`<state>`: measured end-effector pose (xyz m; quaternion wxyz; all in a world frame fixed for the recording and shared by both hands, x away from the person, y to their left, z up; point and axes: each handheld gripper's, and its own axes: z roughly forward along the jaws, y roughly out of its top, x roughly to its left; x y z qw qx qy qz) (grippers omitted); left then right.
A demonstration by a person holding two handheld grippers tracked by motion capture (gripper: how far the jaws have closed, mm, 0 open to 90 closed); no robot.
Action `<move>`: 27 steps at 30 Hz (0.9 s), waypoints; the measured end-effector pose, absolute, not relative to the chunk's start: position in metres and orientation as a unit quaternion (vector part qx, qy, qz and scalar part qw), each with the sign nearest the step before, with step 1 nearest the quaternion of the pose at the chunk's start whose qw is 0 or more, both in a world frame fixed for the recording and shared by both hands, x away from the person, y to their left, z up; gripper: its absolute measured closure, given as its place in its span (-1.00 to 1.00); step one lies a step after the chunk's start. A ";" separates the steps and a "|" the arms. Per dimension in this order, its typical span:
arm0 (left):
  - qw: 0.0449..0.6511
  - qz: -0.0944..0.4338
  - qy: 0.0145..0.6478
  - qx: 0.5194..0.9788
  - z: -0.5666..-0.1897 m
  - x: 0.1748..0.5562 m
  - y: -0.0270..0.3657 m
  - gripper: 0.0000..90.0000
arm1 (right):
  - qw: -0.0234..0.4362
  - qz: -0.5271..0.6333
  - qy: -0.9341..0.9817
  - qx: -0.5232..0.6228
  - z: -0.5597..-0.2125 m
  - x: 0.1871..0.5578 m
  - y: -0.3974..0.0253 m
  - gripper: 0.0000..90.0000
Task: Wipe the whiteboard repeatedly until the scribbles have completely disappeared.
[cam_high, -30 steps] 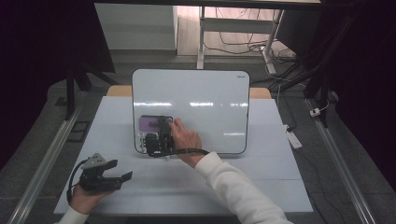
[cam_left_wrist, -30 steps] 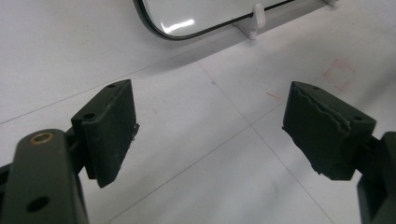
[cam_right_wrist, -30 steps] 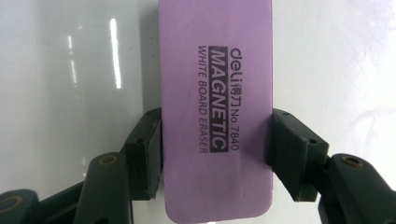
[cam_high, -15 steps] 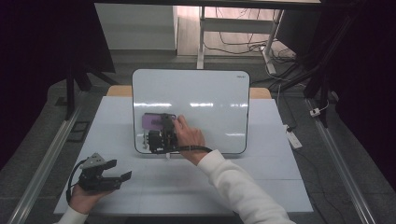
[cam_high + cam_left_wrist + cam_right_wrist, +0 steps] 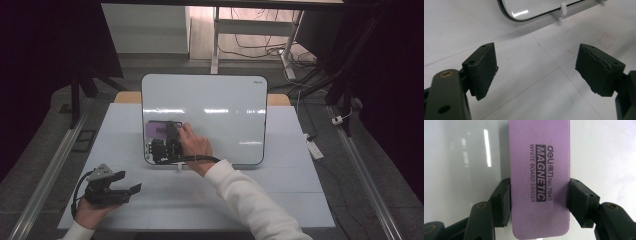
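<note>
The right gripper (image 5: 539,202) clamps the purple magnetic whiteboard eraser (image 5: 539,170) flat against the propped, glossy whiteboard (image 5: 225,100), apparently for wiping; the left gripper (image 5: 536,72) rests wide open and empty in front of it.

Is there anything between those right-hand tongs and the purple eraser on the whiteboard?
Nothing visible. The right tongs already have the purple eraser between their two jaws, one against each long edge, and it lies flat on the whiteboard.

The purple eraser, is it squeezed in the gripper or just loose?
Squeezed. In the right gripper view both black jaws of the right gripper press the two long sides of the purple eraser, flat against the whiteboard.
</note>
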<state>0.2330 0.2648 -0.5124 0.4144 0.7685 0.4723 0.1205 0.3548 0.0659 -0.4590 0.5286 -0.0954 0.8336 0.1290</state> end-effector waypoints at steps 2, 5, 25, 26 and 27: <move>0.414 0.120 0.472 0.769 -0.513 0.233 0.265 -0.60 | 0.522 0.130 0.839 -0.083 -0.459 0.355 0.056 -0.11; 0.415 0.120 0.472 0.769 -0.512 0.232 0.264 -0.60 | 0.496 0.168 0.851 -0.042 -0.451 0.359 0.035 -0.11; 0.457 0.110 0.465 0.750 -0.497 0.237 0.251 -0.54 | 0.293 0.421 0.841 0.174 -0.451 0.329 -0.070 -0.11; 0.464 0.111 0.462 0.747 -0.494 0.237 0.249 -0.53 | 0.288 0.430 0.836 0.182 -0.452 0.327 -0.073 -0.11; 0.470 0.111 0.460 0.745 -0.491 0.237 0.246 -0.52 | 0.286 0.439 0.832 0.185 -0.453 0.325 -0.075 -0.11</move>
